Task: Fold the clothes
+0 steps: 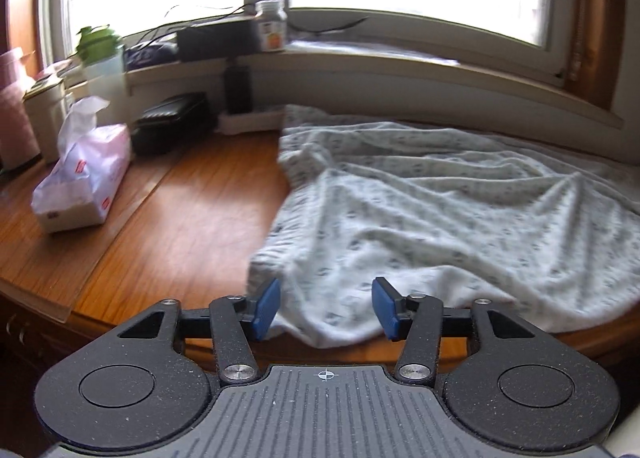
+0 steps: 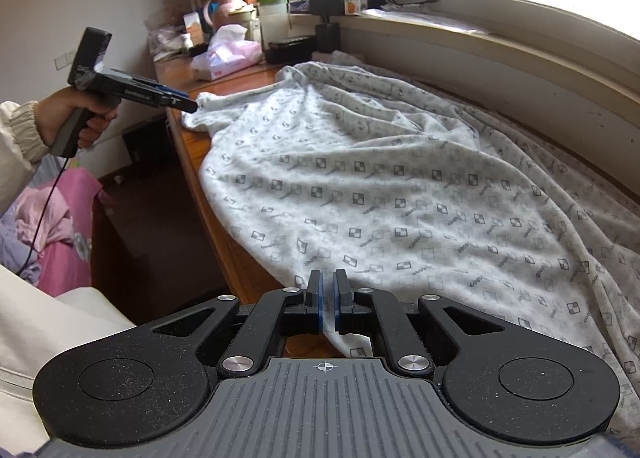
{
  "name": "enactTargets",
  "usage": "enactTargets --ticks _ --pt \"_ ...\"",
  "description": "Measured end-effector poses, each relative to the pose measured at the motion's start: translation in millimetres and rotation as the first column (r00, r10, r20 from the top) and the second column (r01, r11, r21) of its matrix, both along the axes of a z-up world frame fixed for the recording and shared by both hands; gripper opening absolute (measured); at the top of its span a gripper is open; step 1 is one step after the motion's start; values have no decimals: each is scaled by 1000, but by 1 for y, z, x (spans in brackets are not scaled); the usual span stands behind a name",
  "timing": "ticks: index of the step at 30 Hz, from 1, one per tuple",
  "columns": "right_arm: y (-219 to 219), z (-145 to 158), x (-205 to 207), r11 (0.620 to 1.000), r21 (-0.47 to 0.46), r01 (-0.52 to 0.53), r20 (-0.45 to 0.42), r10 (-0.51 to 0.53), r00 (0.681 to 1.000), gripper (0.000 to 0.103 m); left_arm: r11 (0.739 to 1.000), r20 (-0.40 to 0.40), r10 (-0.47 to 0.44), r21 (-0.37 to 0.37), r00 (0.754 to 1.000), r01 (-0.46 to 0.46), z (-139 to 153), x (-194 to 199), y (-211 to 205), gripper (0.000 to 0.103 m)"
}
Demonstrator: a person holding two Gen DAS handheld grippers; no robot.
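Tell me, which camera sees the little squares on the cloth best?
The right wrist view: the patterned cloth lies close and sharp there, so each checkered square shows. In the left wrist view the same cloth is blurred and the squares are only faint grey specks.

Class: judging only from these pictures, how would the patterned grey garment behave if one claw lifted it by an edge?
The patterned grey garment would probably hang limp, since it already lies in soft wrinkles. It looks thin, so likely light. The edge overhanging the wooden table suggests it may slide off if tugged.
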State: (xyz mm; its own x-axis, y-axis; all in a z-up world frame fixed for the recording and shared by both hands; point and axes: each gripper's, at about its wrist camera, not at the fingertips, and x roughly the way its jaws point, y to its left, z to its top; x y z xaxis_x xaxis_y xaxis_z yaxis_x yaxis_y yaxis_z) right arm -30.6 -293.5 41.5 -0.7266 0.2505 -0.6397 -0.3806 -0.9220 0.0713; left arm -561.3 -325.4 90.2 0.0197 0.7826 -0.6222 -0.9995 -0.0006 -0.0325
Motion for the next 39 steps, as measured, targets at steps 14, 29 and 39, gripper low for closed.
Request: enactTargets --ticks 14,29,39 --pt "4 -3 24 998 -30 52 -51 -54 997 14 988 -65 154 43 986 -151 16 -47 -9 5" --pt "21 1 125 936 -31 350 -127 -350 928 30 994 -65 49 103 997 -42 48 8 7 78" --pt "25 -2 254 742 13 670 -113 -665 739 36 964 -20 -237 121 971 238 38 141 82 82"
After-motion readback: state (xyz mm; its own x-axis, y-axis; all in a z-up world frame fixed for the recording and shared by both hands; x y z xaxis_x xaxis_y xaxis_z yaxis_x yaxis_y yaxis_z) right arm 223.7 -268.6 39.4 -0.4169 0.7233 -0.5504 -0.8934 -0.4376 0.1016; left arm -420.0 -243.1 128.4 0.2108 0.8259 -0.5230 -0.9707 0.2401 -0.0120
